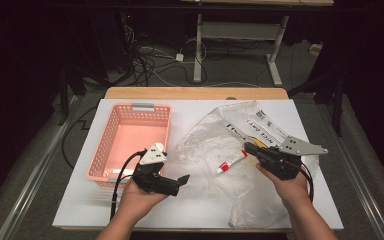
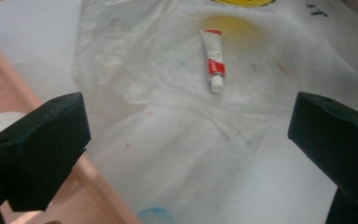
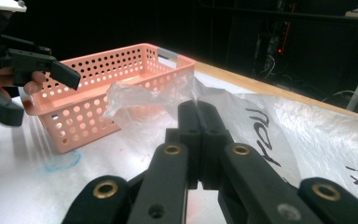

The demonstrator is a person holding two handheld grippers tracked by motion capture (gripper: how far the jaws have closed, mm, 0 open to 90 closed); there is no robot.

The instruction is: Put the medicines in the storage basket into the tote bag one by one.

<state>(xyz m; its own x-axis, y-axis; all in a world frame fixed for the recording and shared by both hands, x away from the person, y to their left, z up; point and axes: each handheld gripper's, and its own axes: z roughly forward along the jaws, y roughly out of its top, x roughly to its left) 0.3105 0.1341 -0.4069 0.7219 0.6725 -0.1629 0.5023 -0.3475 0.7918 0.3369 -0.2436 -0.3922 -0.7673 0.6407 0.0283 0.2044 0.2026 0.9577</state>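
1. A clear plastic bag [image 1: 240,150] with black lettering and a patch of yellow print is lying crumpled and spread across the right half of the white surface, reaching from the far edge almost to the near one.
2. One edge of the plastic bag is being pinched and lifted off the surface, with a wrinkled fold of film standing up toward the left.
3. A small white tube [image 1: 231,161] with red markings and a white cap is lying flat inside the plastic bag near the middle of the surface, its cap pointing toward the near left.
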